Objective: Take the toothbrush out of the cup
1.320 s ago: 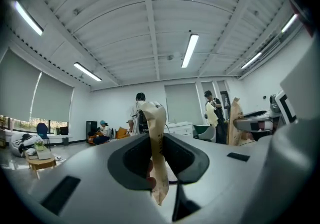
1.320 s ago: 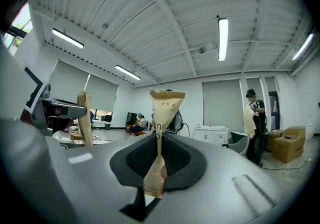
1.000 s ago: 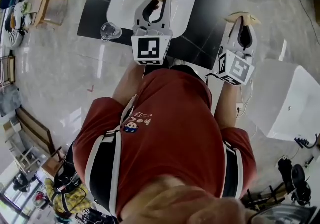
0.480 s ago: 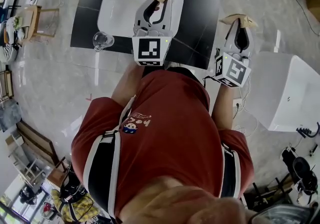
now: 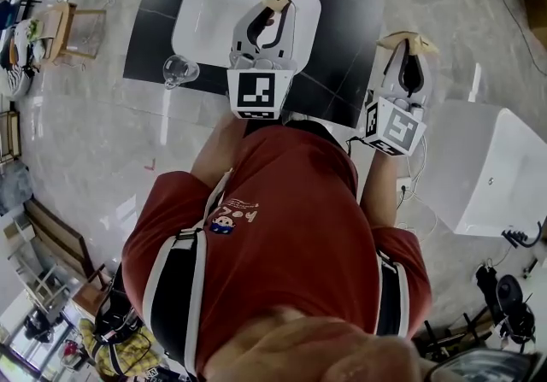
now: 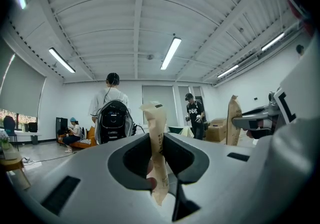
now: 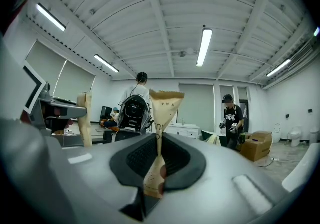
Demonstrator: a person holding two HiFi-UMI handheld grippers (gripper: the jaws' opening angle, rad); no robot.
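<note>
My left gripper is clamped narrow on a tan paper strip; my right gripper pinches a tan paper packet. Both point level.

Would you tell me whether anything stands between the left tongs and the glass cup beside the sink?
Nothing visible lies between them: only bare sink and counter separate the left tongs from the glass cup. The tongs themselves, though, are shut on a tan paper packet. No toothbrush can be made out in the cup.
</note>
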